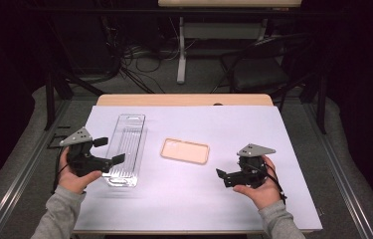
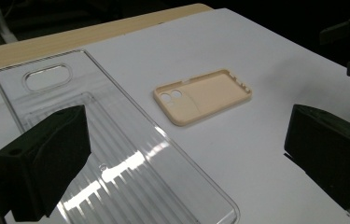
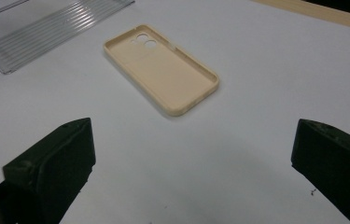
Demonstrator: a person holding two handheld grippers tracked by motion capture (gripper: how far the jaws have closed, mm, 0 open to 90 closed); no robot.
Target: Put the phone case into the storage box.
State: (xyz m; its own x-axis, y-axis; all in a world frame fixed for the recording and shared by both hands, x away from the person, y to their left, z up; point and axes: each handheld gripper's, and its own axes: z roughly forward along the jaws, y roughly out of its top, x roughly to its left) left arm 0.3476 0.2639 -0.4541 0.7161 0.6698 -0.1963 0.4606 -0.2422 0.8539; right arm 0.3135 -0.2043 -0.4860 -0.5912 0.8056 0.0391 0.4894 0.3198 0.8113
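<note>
Work looks barely begun here, as far as I can judge: nothing is gripped and nothing has been joined or stowed. A peach-coloured soft plastic phone case (image 1: pixel 185 151) lies flat, open side up, near the middle of the high view, on the white sheet covering the wooden table (image 1: pixel 233 196). Left of it in that frame, close by but not touching, lies a long clear ribbed plastic tray (image 1: pixel 126 148) with a hanging slot at its far end.

The left gripper (image 1: pixel 109 150) sits at the lower left of the high view, its jaws spread wide and pointing toward the tray; its near jaw tip seems to overlap the tray's edge, though I cannot tell whether it touches. In the left gripper view the two black jaws stand far apart at the bottom corners, empty, with the tray under the left one and the case in the upper middle.

The right gripper (image 1: pixel 226 177) is at the lower right of the high view — jaws likewise apart, holding nothing, aimed at the case and well short of it. In the right gripper view the case lies at upper centre, camera cut-outs at its far end.

Everything is left to do: reaching, closing on the case, and presumably moving it to the tray.
</note>
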